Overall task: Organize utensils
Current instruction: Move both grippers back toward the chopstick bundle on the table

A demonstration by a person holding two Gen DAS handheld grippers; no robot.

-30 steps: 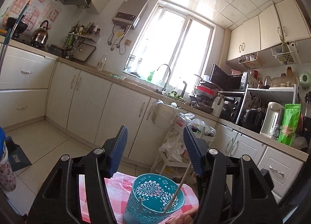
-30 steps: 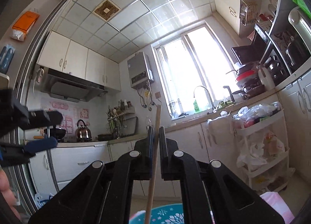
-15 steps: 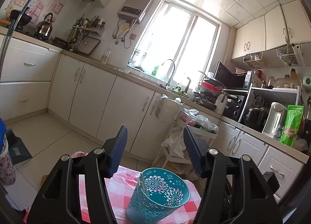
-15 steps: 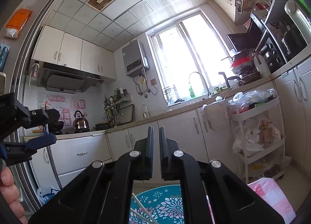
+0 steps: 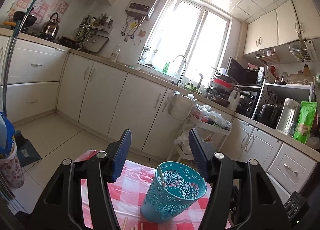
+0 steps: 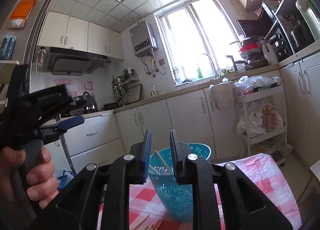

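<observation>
Two tools empty: left tool [image 5: 160, 150] agape, right tool [image 6: 160, 156] just parting; chopsticks [image 6: 163, 162] in holder [image 6: 178, 194].

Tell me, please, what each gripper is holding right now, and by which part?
Nothing. The left gripper is open and empty; the right gripper, jaws just opened, is empty, its chopstick in the basket.

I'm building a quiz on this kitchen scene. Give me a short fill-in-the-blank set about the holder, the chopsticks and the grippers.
1. The teal holder stands on a red-and-white ____ cloth.
2. Inside the holder leans a ____.
3. The right gripper holds ____.
4. The left gripper has its jaws ____.

Missing words: checked; chopstick; nothing; open
</observation>
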